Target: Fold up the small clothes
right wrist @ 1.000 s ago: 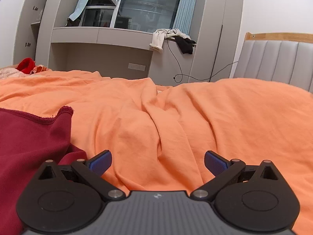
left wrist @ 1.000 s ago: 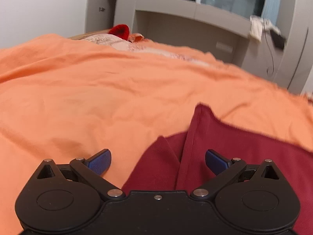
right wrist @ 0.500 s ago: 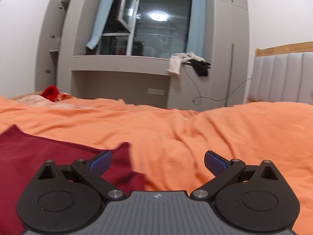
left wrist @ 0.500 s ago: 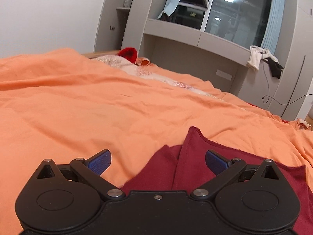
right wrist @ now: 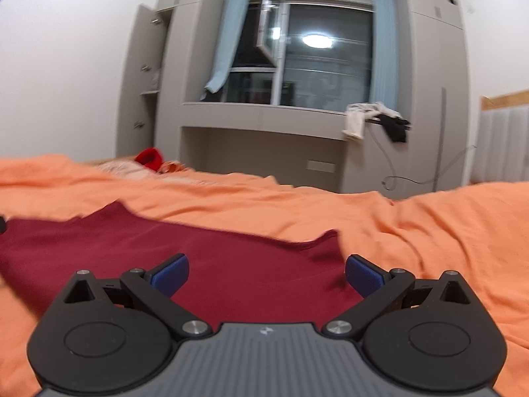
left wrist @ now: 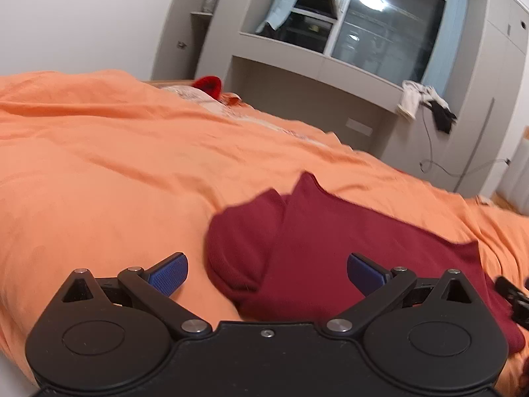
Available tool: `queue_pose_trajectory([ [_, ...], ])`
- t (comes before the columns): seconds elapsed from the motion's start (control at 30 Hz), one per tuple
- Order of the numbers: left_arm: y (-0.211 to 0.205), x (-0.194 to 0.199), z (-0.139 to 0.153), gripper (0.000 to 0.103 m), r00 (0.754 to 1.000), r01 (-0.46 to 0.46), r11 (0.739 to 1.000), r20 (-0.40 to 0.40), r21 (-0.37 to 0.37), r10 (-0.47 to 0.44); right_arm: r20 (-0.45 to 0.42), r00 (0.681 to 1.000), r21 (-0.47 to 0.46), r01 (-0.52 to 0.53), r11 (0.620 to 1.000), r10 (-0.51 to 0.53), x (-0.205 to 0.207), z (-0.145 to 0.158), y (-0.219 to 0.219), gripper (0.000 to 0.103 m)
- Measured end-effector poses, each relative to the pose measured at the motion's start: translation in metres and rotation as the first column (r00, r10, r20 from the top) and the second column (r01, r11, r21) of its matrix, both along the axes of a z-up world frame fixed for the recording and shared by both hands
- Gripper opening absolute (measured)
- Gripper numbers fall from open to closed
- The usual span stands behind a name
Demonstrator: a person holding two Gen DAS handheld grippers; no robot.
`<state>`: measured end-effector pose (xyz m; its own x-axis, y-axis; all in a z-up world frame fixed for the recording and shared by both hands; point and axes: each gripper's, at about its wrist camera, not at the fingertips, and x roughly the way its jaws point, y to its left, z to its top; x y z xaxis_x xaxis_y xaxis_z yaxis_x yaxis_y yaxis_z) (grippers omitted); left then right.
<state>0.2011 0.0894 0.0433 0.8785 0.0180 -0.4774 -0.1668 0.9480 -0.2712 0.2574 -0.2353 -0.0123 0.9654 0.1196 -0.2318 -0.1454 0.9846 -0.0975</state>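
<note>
Left wrist view shows the left claw [left wrist: 267, 273] spread wide and holding nothing, its blue pads on either side of the dark red knit garment [left wrist: 330, 248] that lies across the centre and lower right of the frame on the orange bedspread [left wrist: 99, 182]. Right wrist view shows the right claw [right wrist: 267, 273] likewise spread and empty over the same garment [right wrist: 231, 264], which stretches from the left edge to the centre, with orange bedspread [right wrist: 429, 231] filling the right.
</note>
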Motion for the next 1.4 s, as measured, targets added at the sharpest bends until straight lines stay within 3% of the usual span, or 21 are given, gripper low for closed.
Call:
queue_pose_trajectory([
  [0.2, -0.006, -0.001, -0.013, 0.102, 0.998, 0.037, 0.998, -0.054, -0.05, -0.04, -0.007, 0.998, -0.033, -0.068, 0.997, 0.067, 0.0, -0.009, 0.027, 0.103],
  [0.53, -0.013, 0.002, -0.017, 0.102, 0.996, 0.06, 0.998, -0.071, -0.025, -0.061, -0.01, 0.993, -0.044, -0.115, 0.992, 0.115, 0.004, -0.013, 0.044, 0.103],
  [0.8, -0.017, 0.003, -0.018, 0.102, 0.995, 0.063, 0.998, -0.074, -0.002, -0.063, -0.069, 0.988, -0.084, -0.146, 0.986, 0.14, 0.008, -0.029, 0.055, 0.103],
  [1.1, -0.018, 0.003, -0.019, 0.102, 0.995, 0.065, 0.998, -0.076, 0.009, -0.064, -0.129, 0.98, -0.043, -0.158, 0.986, 0.151, 0.017, -0.035, 0.052, 0.103],
  [1.17, -0.017, 0.003, -0.019, 0.102, 0.994, 0.077, 0.997, -0.076, -0.012, -0.078, -0.136, 0.979, -0.042, -0.158, 0.987, 0.151, 0.017, -0.036, 0.052, 0.103],
  [1.4, -0.012, 0.001, -0.023, 0.102, 0.982, 0.161, 0.966, -0.069, -0.201, -0.178, -0.151, 0.976, -0.019, -0.161, 0.987, 0.156, 0.018, -0.037, 0.049, 0.103],
])
